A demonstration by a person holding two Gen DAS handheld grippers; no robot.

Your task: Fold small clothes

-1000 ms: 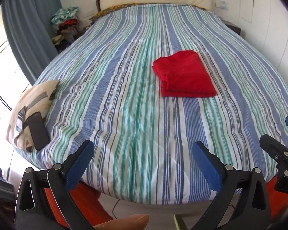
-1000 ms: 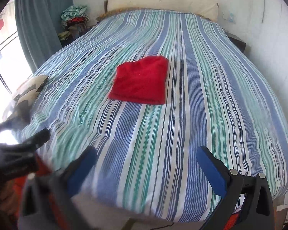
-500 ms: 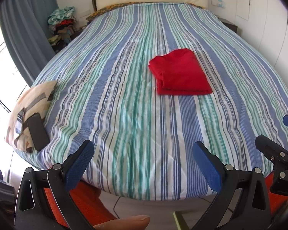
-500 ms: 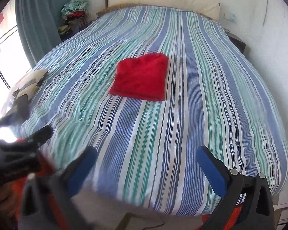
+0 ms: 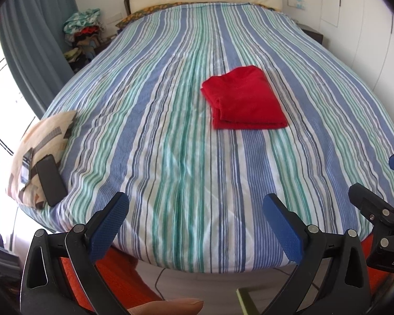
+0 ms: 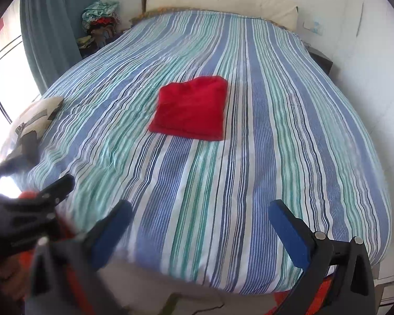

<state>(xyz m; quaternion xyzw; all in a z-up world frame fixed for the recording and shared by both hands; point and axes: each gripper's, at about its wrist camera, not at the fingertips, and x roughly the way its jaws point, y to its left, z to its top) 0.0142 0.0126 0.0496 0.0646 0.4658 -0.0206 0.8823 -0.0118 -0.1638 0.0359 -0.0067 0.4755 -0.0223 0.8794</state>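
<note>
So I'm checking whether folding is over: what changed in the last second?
Both grippers, left and right, have drawn back a little from the bed, open and empty; nothing was grasped or released. The red garment lies folded in the same spot, and the pillow with the phone on it has not moved.

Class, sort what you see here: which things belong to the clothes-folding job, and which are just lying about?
Job: red garment, folded on the bed; left gripper; right gripper.

Lying about: cushion, phone, clothes pile, curtain.
</note>
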